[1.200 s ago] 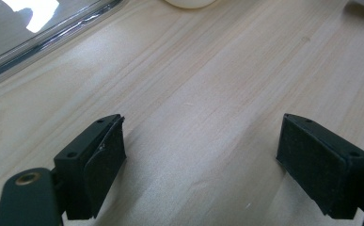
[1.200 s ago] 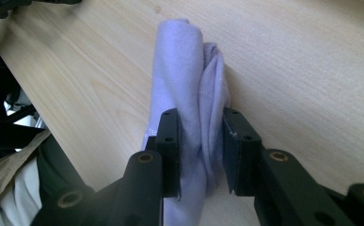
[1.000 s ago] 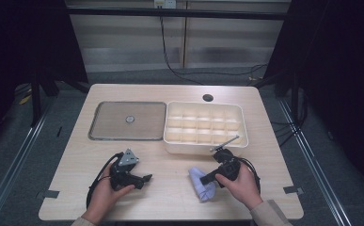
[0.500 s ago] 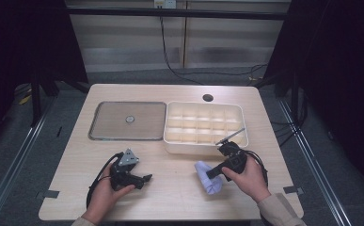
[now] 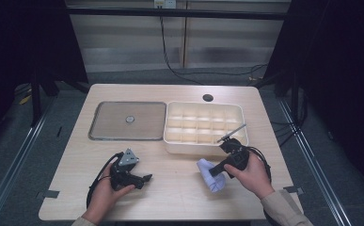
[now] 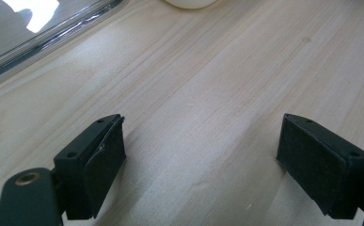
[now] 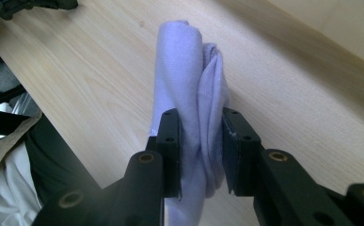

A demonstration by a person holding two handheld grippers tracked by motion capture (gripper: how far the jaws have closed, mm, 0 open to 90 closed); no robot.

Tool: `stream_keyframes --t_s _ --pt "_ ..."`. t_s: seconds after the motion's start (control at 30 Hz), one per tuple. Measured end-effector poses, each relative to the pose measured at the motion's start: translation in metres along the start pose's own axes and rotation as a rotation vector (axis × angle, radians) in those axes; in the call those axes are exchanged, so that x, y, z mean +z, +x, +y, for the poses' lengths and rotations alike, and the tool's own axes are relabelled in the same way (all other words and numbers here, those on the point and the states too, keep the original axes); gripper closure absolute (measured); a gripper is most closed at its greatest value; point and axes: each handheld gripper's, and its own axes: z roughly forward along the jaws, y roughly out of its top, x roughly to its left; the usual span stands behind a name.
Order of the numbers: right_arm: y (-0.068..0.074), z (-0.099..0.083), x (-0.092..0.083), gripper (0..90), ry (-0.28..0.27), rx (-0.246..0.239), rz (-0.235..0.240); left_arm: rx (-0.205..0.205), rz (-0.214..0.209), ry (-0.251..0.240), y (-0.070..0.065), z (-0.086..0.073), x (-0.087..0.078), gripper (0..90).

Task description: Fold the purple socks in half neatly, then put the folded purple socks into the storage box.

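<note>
A rolled pale lilac cloth (image 5: 211, 175) (image 7: 193, 99) is held just above the table's front right part, with my right gripper (image 5: 219, 168) (image 7: 200, 136) shut on it, both pads pressing its sides. My left gripper (image 5: 144, 179) (image 6: 201, 160) rests at the front left of the table with its jaws wide apart and only bare wood between them. A white compartment tray (image 5: 203, 147) stands just behind the cloth.
A flat grey metal tray (image 5: 109, 129) with a small round piece (image 5: 130, 119) lies at the back left. A thin stick (image 5: 232, 132) leans on the white tray's front right rim. A round hole (image 5: 208, 97) sits near the table's far edge.
My right gripper has lifted a little and drifted right toward the white tray, carrying the cloth with it. The left gripper has stayed where it was.
</note>
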Motion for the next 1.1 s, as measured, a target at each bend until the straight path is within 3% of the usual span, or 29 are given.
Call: stream_keyframes --t_s 0.53,1.1 --pt "0.002 0.006 -0.012 70.7 -0.004 -0.031 -0.009 -0.002 0.003 0.001 0.0 0.0 0.0 14.9" --pt "-0.005 0.013 -0.028 70.7 0.013 -0.025 -0.037 -0.003 0.005 0.002 0.0 0.0 0.0 14.9"
